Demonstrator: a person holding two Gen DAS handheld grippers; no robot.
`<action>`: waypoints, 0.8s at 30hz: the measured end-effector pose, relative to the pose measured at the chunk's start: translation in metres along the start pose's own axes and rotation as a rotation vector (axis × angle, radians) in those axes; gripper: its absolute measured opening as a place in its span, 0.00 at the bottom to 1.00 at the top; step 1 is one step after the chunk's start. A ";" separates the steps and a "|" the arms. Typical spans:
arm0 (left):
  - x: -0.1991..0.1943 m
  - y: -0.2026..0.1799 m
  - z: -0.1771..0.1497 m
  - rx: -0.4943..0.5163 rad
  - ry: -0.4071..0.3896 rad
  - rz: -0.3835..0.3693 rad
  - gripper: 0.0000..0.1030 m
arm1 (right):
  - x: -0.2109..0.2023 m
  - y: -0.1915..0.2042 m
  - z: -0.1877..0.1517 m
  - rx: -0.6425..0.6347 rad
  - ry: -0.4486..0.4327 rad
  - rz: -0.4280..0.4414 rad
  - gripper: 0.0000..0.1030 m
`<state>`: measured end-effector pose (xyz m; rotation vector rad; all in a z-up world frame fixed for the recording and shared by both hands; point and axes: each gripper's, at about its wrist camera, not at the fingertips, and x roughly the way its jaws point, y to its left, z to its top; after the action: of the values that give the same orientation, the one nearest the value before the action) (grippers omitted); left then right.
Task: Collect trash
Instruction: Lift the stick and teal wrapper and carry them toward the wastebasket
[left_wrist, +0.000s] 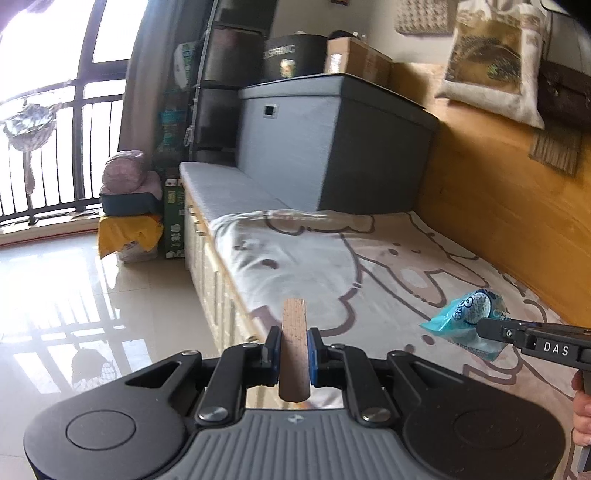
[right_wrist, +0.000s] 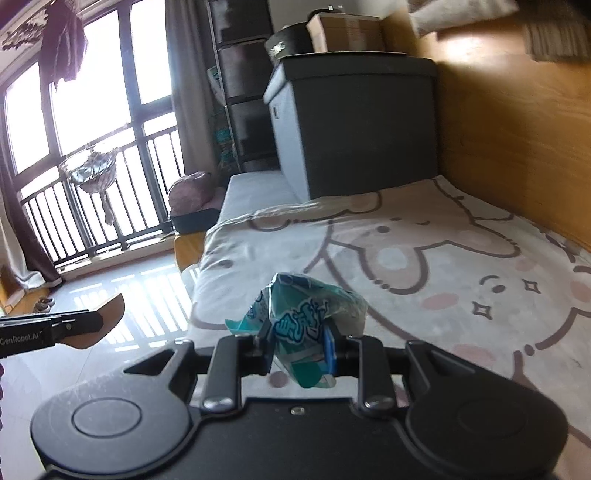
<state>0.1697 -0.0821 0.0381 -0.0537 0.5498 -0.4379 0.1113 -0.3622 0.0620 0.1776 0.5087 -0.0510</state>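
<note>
My left gripper (left_wrist: 293, 350) is shut on a flat brown cardboard piece (left_wrist: 293, 343) that stands on edge between the blue pads. It hangs over the bed's near edge. The right gripper (right_wrist: 299, 345) is shut on a crumpled teal snack wrapper (right_wrist: 303, 317), held above the bedspread. In the left wrist view the same teal wrapper (left_wrist: 467, 314) shows at the right, pinched by the right gripper (left_wrist: 487, 330). In the right wrist view the cardboard piece (right_wrist: 101, 325) sticks out of the left gripper (right_wrist: 92, 323) at the left, over the floor.
A bed with a cartoon-print bedspread (right_wrist: 424, 266) runs along a wooden wall panel (left_wrist: 498, 206). A grey storage box (left_wrist: 332, 140) stands at its far end with boxes on top. Glossy tiled floor (left_wrist: 92, 314) lies to the left, with stacked bundles (left_wrist: 129, 206) by the balcony railing.
</note>
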 end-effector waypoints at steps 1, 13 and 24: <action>-0.003 0.006 0.000 -0.006 -0.001 0.005 0.15 | 0.001 0.006 0.000 -0.003 0.002 0.002 0.26; -0.025 0.078 -0.012 -0.078 0.014 0.064 0.15 | 0.024 0.095 -0.008 -0.050 0.071 0.080 0.26; -0.010 0.143 -0.043 -0.155 0.077 0.150 0.15 | 0.083 0.179 -0.045 -0.114 0.222 0.123 0.27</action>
<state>0.1954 0.0542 -0.0176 -0.1441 0.6581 -0.2513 0.1785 -0.1785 0.0109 0.1035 0.7196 0.1191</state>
